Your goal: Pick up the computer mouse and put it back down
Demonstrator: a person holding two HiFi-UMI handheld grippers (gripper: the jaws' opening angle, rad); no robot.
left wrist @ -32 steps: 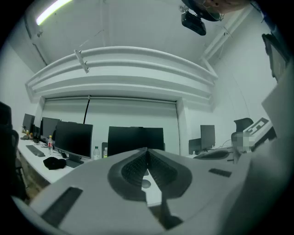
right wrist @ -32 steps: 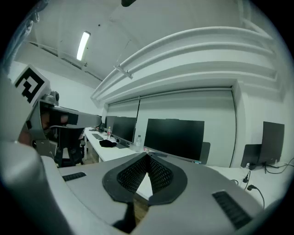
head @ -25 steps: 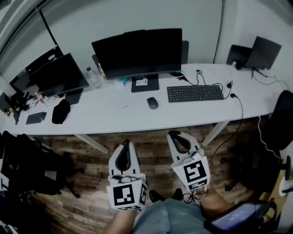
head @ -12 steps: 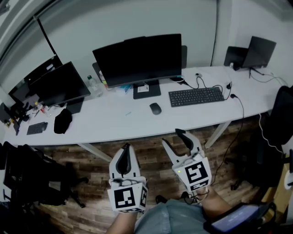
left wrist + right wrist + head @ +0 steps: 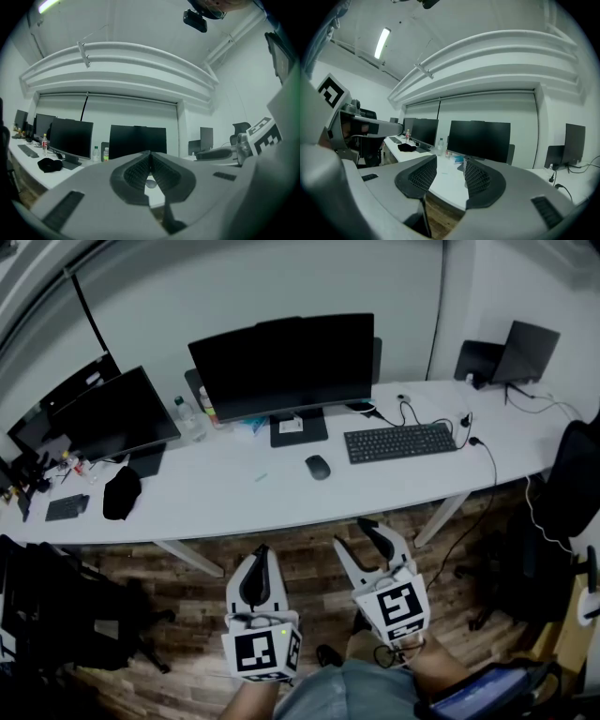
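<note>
Head view: one mouse (image 5: 318, 467), one keyboard (image 5: 400, 442)

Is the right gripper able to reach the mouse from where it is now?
Probably yes. The right gripper has just opened its jaws and holds nothing; the mouse lies alone on bare desk ahead, left of the keyboard, with nothing between them.

smooth white desk (image 5: 216, 495), wood-plank floor (image 5: 309, 547), matt black mouse (image 5: 318, 467).
</note>
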